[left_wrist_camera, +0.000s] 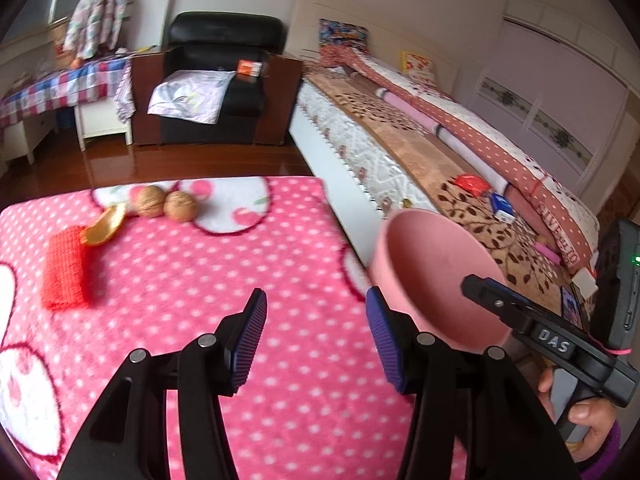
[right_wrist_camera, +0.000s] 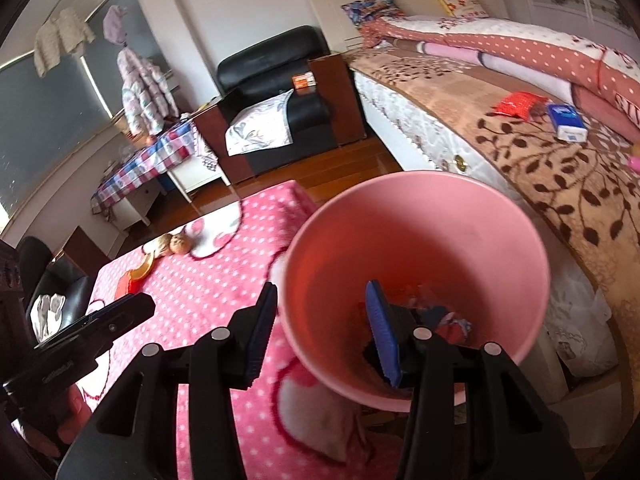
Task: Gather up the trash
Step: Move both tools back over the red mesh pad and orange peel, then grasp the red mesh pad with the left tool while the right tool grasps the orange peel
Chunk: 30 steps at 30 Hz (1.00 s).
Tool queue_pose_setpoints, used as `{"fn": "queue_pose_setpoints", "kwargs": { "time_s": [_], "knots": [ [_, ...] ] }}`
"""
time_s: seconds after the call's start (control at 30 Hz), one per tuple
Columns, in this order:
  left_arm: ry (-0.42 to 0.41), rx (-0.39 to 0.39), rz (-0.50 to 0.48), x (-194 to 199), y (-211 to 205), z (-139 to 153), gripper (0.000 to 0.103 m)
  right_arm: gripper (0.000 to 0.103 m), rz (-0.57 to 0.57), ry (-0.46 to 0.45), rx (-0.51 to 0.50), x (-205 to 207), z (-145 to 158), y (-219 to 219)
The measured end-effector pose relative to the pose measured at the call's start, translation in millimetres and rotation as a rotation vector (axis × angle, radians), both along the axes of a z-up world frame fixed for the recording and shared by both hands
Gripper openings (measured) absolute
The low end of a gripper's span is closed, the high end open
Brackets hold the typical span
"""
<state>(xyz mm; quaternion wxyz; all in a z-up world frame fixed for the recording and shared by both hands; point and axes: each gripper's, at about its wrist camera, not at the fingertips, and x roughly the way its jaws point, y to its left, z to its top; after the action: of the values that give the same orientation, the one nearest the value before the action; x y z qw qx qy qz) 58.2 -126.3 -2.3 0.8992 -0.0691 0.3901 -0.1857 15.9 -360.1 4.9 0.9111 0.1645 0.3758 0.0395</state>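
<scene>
A pink bin point(right_wrist_camera: 420, 240) stands at the right edge of the pink dotted blanket point(left_wrist_camera: 200, 280); it also shows in the left wrist view point(left_wrist_camera: 436, 276). My right gripper point(right_wrist_camera: 324, 320) straddles the bin's near rim, one finger inside, one outside, jaws apart. Some trash point(right_wrist_camera: 452, 324) lies at the bin's bottom. My left gripper point(left_wrist_camera: 316, 332) is open and empty above the blanket. On the blanket's far left lie an orange peel point(left_wrist_camera: 102, 226), a red sponge-like block point(left_wrist_camera: 66, 268) and two walnuts point(left_wrist_camera: 166, 204).
A bed point(left_wrist_camera: 440, 152) with a brown leaf blanket runs along the right, with a red packet point(right_wrist_camera: 518, 105) and a blue box point(right_wrist_camera: 566, 120) on it. A black armchair point(left_wrist_camera: 216, 76) and a checked table point(left_wrist_camera: 60, 88) stand at the back across a wooden floor.
</scene>
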Motion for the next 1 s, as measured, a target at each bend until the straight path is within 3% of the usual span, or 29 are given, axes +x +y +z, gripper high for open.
{"fn": "queue_pose_setpoints", "kwargs": {
  "time_s": [0.37, 0.67, 0.97, 1.0],
  "knots": [
    [-0.010, 0.024, 0.219, -2, 94, -9, 0.051, 0.047, 0.109, 0.001, -0.022, 11, 3, 55],
    [0.010, 0.050, 0.442, 18, 169, -29, 0.051, 0.047, 0.191, 0.019, -0.062, 19, -1, 97],
    [0.080, 0.056, 0.537, 39, 200, -65, 0.050, 0.047, 0.295, 0.035, -0.059, 39, -1, 146],
    [0.086, 0.046, 0.535, 40, 201, -67, 0.047, 0.047, 0.312, 0.033, -0.064, 42, 0, 153]
  ]
}}
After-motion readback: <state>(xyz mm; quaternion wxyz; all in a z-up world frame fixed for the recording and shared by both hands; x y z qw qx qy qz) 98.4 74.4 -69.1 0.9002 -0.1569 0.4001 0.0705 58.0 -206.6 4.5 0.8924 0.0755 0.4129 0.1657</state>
